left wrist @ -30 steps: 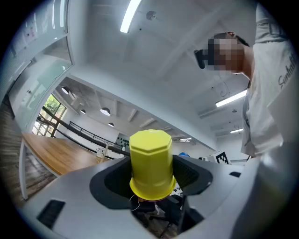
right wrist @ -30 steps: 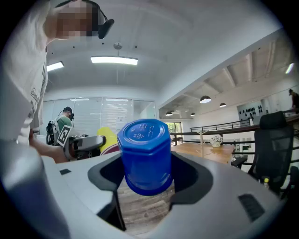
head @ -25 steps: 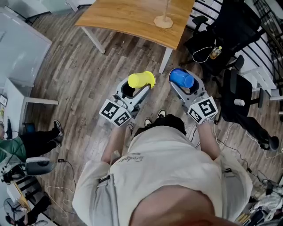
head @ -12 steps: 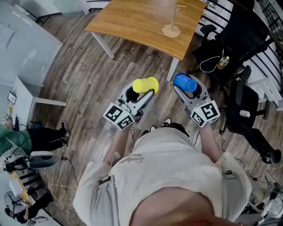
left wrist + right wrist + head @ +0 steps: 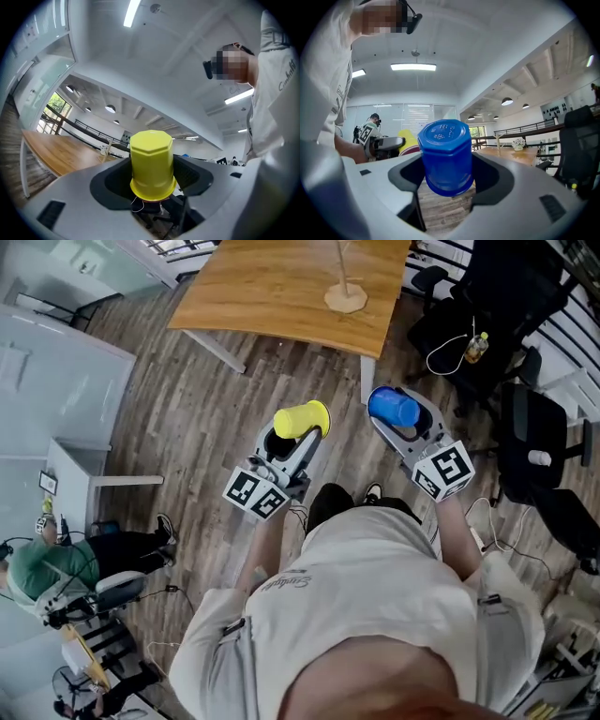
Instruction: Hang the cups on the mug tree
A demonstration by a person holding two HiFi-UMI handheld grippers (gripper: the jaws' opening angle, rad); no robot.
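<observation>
In the head view my left gripper (image 5: 292, 432) is shut on a yellow cup (image 5: 301, 418), held above the wooden floor. My right gripper (image 5: 401, 418) is shut on a blue cup (image 5: 392, 407), level with the left one. The mug tree (image 5: 344, 287), a thin wooden post on a round base, stands on the wooden table (image 5: 272, 296) ahead, well beyond both grippers. In the left gripper view the yellow cup (image 5: 151, 163) sits base-outward between the jaws. In the right gripper view the blue cup (image 5: 445, 154) fills the gap between the jaws, with the yellow cup (image 5: 408, 140) at its left.
A black office chair (image 5: 539, 460) and another black chair (image 5: 469, 329) with a cable stand at the right of the table. A white cabinet (image 5: 56, 362) lies at the left. A seated person in green (image 5: 37, 568) is at the far left. The table's white leg (image 5: 367, 381) is close ahead.
The view has shifted as the person moves toward the table; both grippers keep their cups, and the right gripper has drifted slightly right and forward.
</observation>
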